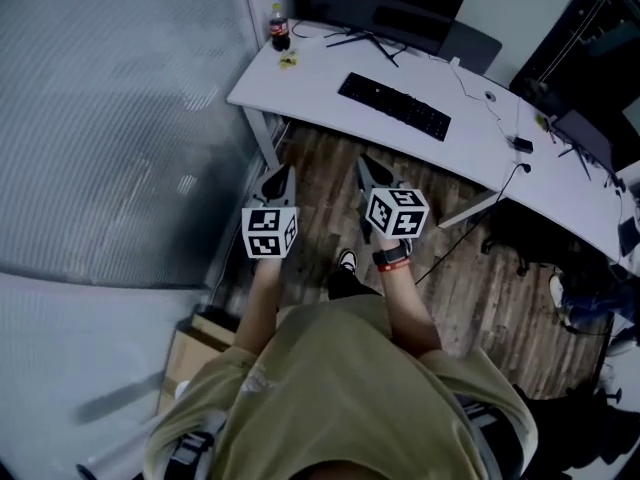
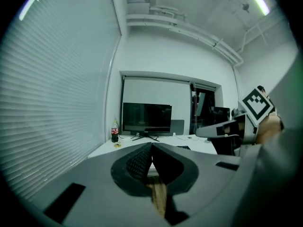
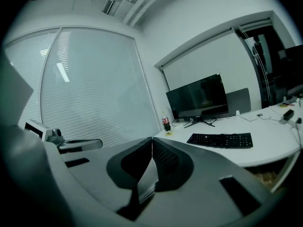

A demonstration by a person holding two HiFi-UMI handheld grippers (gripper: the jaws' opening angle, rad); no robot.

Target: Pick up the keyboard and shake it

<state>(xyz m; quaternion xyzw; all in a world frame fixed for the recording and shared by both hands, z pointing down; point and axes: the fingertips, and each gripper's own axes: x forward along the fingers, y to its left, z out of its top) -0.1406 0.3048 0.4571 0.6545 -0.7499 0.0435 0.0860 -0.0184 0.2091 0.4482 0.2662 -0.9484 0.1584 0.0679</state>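
Nothing of the task was done: the keyboard [image 1: 394, 106] lay flat on the white desk [image 1: 310, 93], well apart from both tools. My left gripper [image 1: 281, 175] and right gripper [image 1: 368, 164] had their jaws pressed together on nothing, short of the desk. Reaching, gripping, lifting and shaking were all left, probably after opening the jaws.

Counter [image 1: 470, 158] is showing a smooth, matt white top. Keyboard [image 1: 394, 105] is reading as matt black plastic. Floor [image 1: 320, 183] is showing brown wood-grain boards. Monitor [image 3: 199, 98] screen is giving off a dark gloss. Left claw [image 2: 152, 146] and right claw [image 3: 151, 141] are wearing matt grey plastic shells, with finely textured black pads [image 2: 140, 164]. Shirt [image 1: 350, 388] is looking like soft olive cloth, and the box [image 1: 190, 353] like plain cardboard.
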